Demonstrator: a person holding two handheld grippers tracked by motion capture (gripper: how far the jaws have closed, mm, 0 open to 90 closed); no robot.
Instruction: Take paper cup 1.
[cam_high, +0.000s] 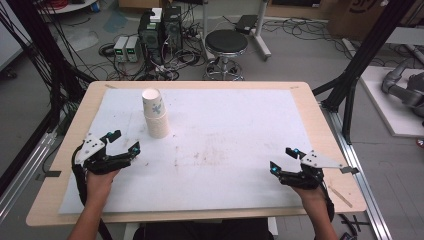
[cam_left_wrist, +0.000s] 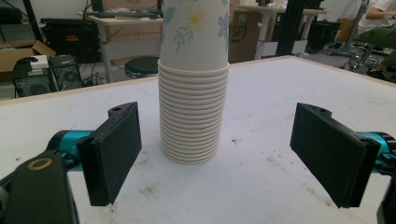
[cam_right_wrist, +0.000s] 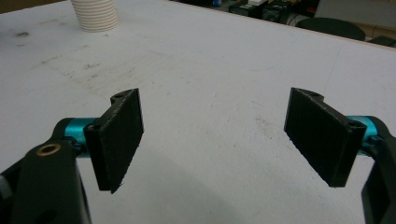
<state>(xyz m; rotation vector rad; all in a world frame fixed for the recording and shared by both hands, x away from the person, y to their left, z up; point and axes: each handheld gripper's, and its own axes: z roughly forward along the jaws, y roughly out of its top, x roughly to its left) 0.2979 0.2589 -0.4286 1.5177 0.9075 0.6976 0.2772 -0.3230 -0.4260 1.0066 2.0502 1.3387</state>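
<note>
1. My left gripper sits at the left near side of the table, jaws spread wide with nothing between the pads. It points at the stack of paper cups, which stands just beyond it. I judge that I have lined it up this way so the stack falls on the centre line between the jaws before I move in.

2. In the left gripper view the stack stands square in the gap, well clear of both pads. No contact yet.

3. My right gripper rests at the right near side, well apart from the cups, jaws likewise fully apart and holding nothing. It looks parked there to stay out of the left hand's path, ready to help once a cup needs pulling off.

4. In the right gripper view the base of the stack sits far off at the upper left; bare white table surface lies between the pads.

5. The stack: many cups nested upside down, rims stacked as tight ribbed rings low down, with the topmost cup's wall standing free above. White paper, printed with small blue and green flowers and leaves. It stands upright on the left half of the white table cover, towards the far side.

6. Handling judgement: thin paper walls, so a hard squeeze would dent them; the ribbed rims give the firmer hold.
</note>
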